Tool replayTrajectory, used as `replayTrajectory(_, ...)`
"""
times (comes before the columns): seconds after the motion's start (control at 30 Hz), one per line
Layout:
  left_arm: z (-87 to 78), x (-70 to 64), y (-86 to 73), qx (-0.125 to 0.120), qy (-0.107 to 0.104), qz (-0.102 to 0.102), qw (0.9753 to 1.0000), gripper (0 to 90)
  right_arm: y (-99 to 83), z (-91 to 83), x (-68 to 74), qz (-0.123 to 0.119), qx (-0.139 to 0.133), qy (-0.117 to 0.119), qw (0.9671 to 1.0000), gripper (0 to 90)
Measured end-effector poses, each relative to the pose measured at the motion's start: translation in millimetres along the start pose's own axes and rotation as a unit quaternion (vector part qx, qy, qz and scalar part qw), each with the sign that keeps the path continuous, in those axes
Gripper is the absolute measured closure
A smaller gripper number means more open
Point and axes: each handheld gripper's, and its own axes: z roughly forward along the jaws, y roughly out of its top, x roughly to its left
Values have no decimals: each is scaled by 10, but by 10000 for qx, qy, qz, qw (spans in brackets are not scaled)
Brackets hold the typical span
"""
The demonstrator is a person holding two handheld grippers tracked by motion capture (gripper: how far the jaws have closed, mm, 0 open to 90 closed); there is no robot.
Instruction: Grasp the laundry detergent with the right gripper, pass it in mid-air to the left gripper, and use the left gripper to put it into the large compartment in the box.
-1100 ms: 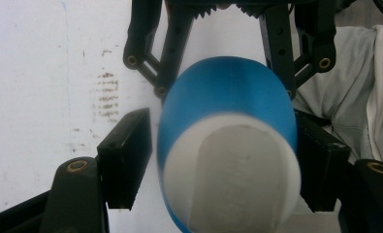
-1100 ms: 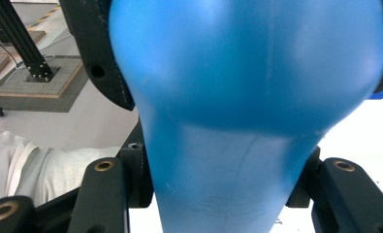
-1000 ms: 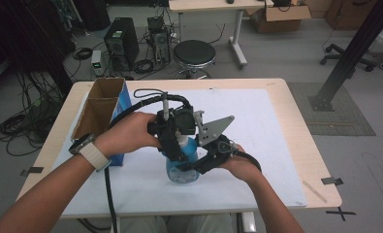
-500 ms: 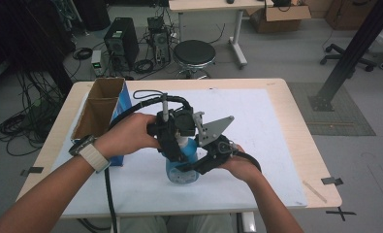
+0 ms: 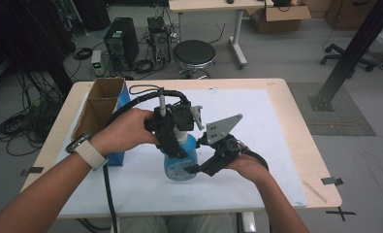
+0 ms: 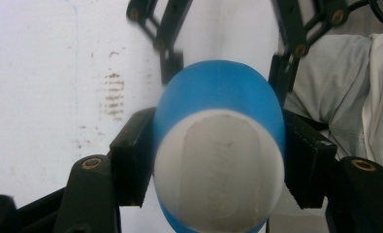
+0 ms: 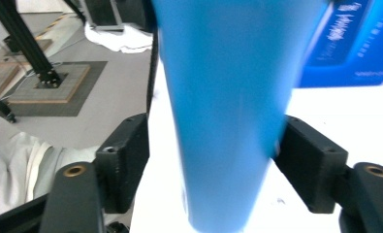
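We see a blue translucent plastic spray bottle (image 5: pixel 181 158) standing upright near the middle of the white-covered wooden surface (image 5: pixel 276 121), between both of our hands. Our left tool (image 5: pixel 172 133) comes in from the left at the bottle's upper part, near its white spray head (image 5: pixel 195 115). In the left gripper view we look down on the bottle's rounded blue shoulder (image 6: pixel 219 145), and the black jaws press it from both sides, so this tool is clenched on the bottle. Our right tool (image 5: pixel 199 169) reaches in low from the right, grey three-cornered plate (image 5: pixel 222 127) on top. In the right gripper view the blue body (image 7: pixel 223 107) fills the gap between its jaws; the right pad touches, the left looks just beside it, so we read it as grasping the bottle too, blurred though. Open brown cardboard box with blue side (image 5: pixel 102 109) stands at the surface's left edge, just behind our left hand (image 5: pixel 126 131), apart from the bottle. Our right hand (image 5: pixel 249 167) sits right of the bottle. Round black stool (image 5: pixel 194 53) on the floor beyond the surface
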Motion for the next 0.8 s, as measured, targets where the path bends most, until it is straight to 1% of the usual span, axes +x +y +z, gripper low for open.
replayTrajectory(0.03,-9,6,-3,17,17,-37,10000,383,-11,-30,-1,21,4,-28,10000,288)
replayTrajectory(0.07,-21,10,-8,45,46,-104,9999,382,-33,-112,1,100,24,-93,9999,237)
replayTrajectory(0.1,-21,10,-8,45,46,-104,9999,382,-33,-112,1,100,24,-93,9999,237)
replayTrajectory(0.13,-28,17,-9,67,57,-120,9999,382,-39,-152,2,140,27,-159,9998,197)
replayTrajectory(0.23,-49,29,-17,104,91,-203,9997,382,-54,-266,-7,287,36,-433,9986,110)
replayTrajectory(0.3,-68,27,-26,119,126,-249,9995,382,-69,-344,-15,439,81,-640,9969,71)
replayTrajectory(0.37,-85,32,-34,132,151,-299,9994,382,-79,-403,-20,556,99,-732,9957,62)
replayTrajectory(0.47,-122,44,-50,141,201,-425,9988,382,-86,-498,-11,638,171,-881,9939,58)
replayTrajectory(0.53,-152,58,-63,157,270,-543,9980,382,-90,-568,-8,686,283,-1027,9919,53)
replayTrajectory(0.57,-179,73,-72,194,329,-643,9972,381,-93,-635,-6,750,391,-1126,9900,52)
replayTrajectory(0.6,-179,73,-72,194,329,-643,9972,381,-93,-635,-6,750,391,-1126,9900,52)
replayTrajectory(0.7,-212,103,-91,229,424,-827,9954,381,-90,-735,-5,800,540,-1252,9874,53)
replayTrajectory(0.73,-224,112,-95,235,478,-925,9943,381,-84,-774,-6,823,596,-1288,9865,53)
replayTrajectory(0.8,-243,126,-98,255,559,-1038,9927,381,-71,-851,-10,868,687,-1375,9843,49)
